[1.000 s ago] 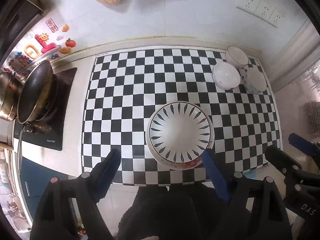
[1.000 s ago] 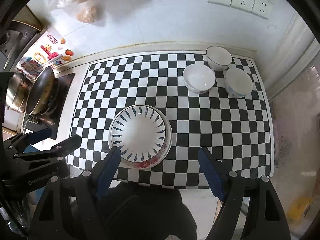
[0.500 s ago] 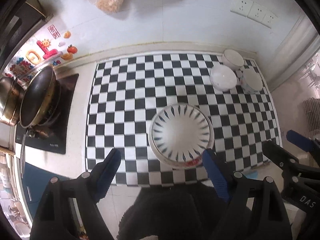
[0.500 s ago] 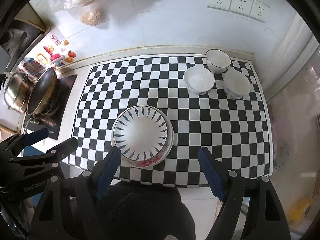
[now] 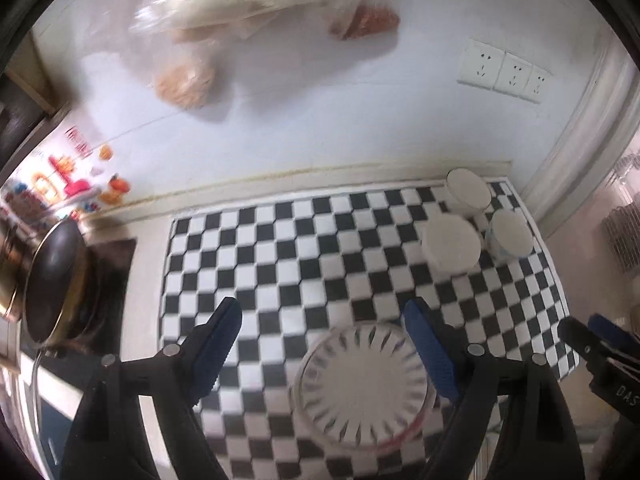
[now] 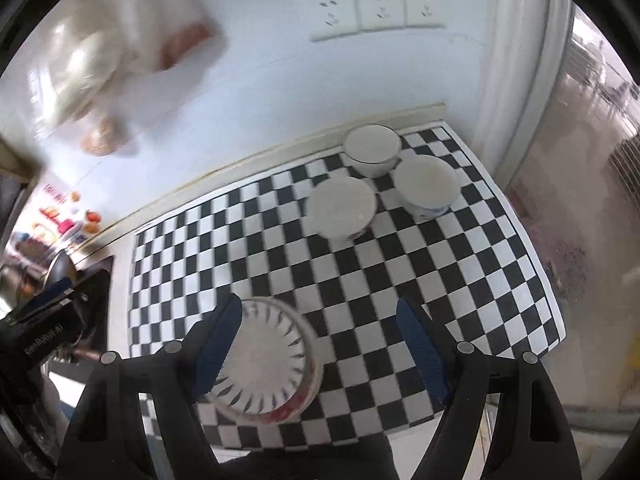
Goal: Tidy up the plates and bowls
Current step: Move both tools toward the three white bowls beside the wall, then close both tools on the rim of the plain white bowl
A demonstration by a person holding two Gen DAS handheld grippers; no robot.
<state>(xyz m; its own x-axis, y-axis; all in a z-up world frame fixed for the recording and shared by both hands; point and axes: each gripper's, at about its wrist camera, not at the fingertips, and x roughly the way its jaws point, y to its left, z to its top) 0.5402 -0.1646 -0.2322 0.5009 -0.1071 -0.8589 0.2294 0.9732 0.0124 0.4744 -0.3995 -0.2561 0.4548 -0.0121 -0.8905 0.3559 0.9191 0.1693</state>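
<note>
A stack of plates (image 5: 364, 386), the top one white with dark leaf marks, lies near the front edge of the black-and-white checkered mat (image 5: 304, 248). Three white bowls (image 5: 452, 246) stand grouped at the mat's far right corner. My left gripper (image 5: 322, 322) hovers open above the mat, its right finger over the plates' right rim. In the right wrist view the plates (image 6: 268, 364) lie partly behind the left finger of my right gripper (image 6: 320, 320), which is open and holds nothing. The bowls (image 6: 342, 208) sit well beyond it.
A dark wok (image 5: 52, 280) sits on the cooktop left of the mat. Plastic bags of food (image 5: 248, 4) hang on the white wall above a row of sockets (image 5: 502, 70). The other gripper (image 5: 600, 356) shows at the right edge.
Both views have swung upward and blurred; the plates now lie lower in the frames, between or behind the fingers, and more wall shows. The right view has rolled. Both jaws stay as wide.
</note>
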